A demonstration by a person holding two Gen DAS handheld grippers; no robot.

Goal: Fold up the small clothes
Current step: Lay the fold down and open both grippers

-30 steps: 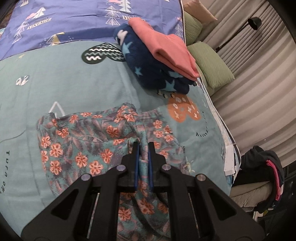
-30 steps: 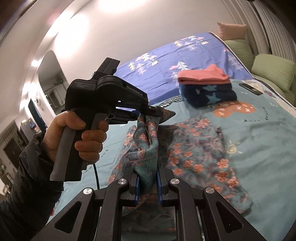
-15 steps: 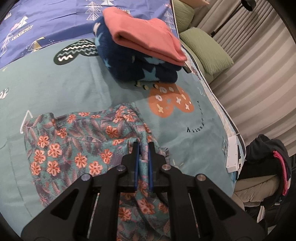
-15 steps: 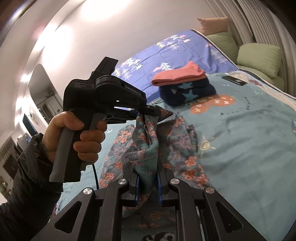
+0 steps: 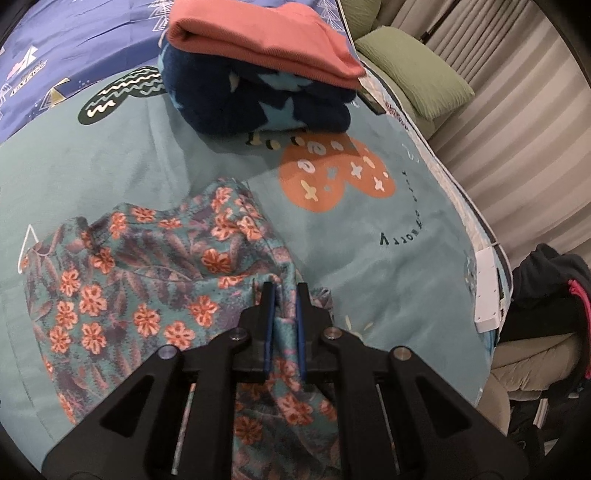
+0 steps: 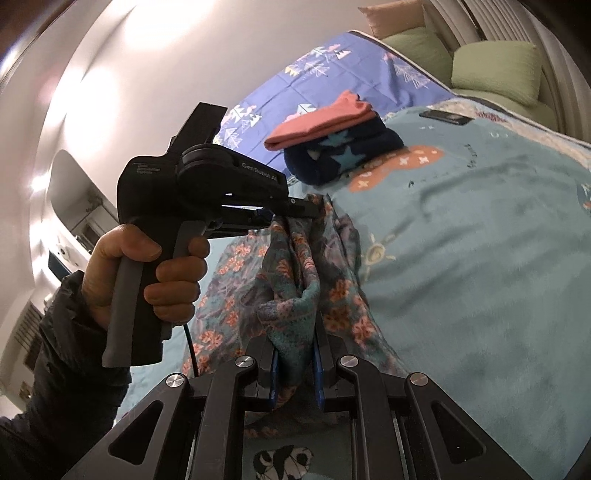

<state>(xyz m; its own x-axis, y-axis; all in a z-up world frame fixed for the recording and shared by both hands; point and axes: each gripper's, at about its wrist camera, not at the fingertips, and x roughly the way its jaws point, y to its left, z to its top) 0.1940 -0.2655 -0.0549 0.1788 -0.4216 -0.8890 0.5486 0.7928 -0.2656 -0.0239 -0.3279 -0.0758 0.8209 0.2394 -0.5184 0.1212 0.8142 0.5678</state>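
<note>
A teal garment with orange flowers (image 5: pixel 140 280) lies partly on the teal bedspread (image 5: pixel 369 258), its near edge lifted. My left gripper (image 5: pixel 283 291) is shut on a fold of the floral garment. My right gripper (image 6: pixel 295 343) is shut on another bunch of the same garment (image 6: pixel 295 280), held up off the bed. In the right wrist view the left gripper (image 6: pixel 295 210), held by a hand, pinches the cloth just above and beyond my right fingers. The cloth hangs between both grippers.
A folded stack, a salmon garment (image 5: pixel 266 33) on a navy star-print one (image 5: pixel 258 99), sits on the bed beyond the floral garment, also in the right wrist view (image 6: pixel 332 147). Green pillows (image 5: pixel 410 70) and curtains lie right. A dark phone (image 6: pixel 447 116) lies near the bed's far edge.
Both grippers have carried the held floral garment toward the folded stack, which now looks closer. More of the garment has left the bed. Both grips are unchanged.
</note>
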